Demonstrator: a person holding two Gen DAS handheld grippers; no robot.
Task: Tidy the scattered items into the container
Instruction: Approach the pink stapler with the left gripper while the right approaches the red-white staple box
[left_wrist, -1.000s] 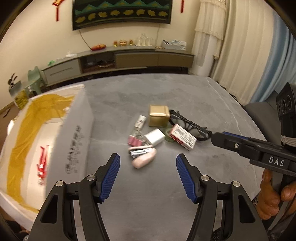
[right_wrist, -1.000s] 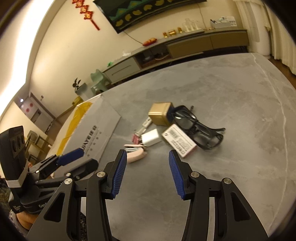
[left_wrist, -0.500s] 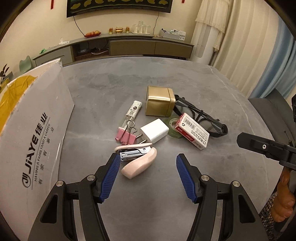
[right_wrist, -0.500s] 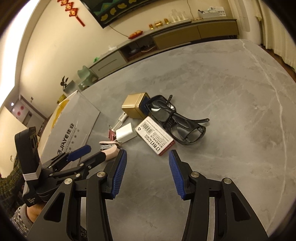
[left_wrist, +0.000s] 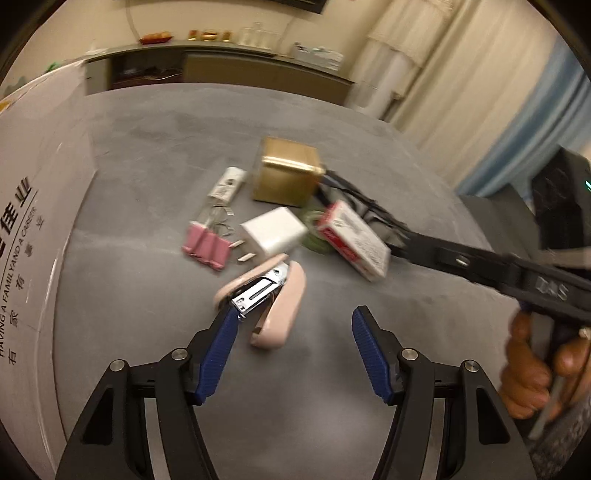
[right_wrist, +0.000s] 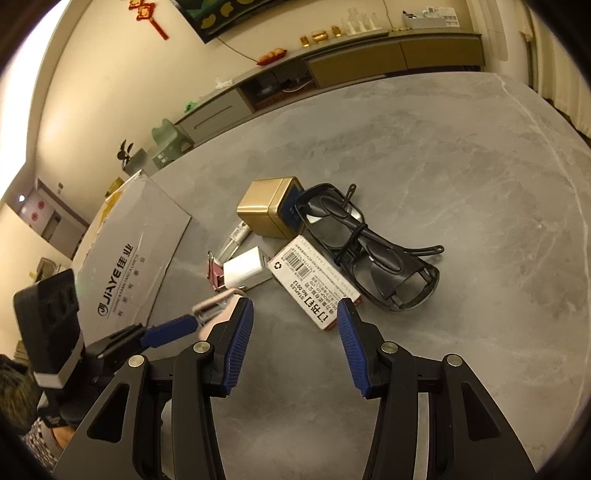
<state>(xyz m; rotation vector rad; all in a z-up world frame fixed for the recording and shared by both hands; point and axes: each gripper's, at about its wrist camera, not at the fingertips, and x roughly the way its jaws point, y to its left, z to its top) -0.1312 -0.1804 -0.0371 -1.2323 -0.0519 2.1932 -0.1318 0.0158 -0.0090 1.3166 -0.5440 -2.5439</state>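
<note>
Left gripper (left_wrist: 291, 328): wide open, empty, left pad touching pink stapler (left_wrist: 275, 299). Right gripper (right_wrist: 295, 325): wide open, empty, nearing staple box (right_wrist: 314, 277). Risk: sprung stapler skidding sideways on off-centre closure.

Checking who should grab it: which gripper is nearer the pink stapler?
Left. The left gripper is open with the pink stapler at its fingertips; the right gripper, also open, faces the staples box beside it.
</note>
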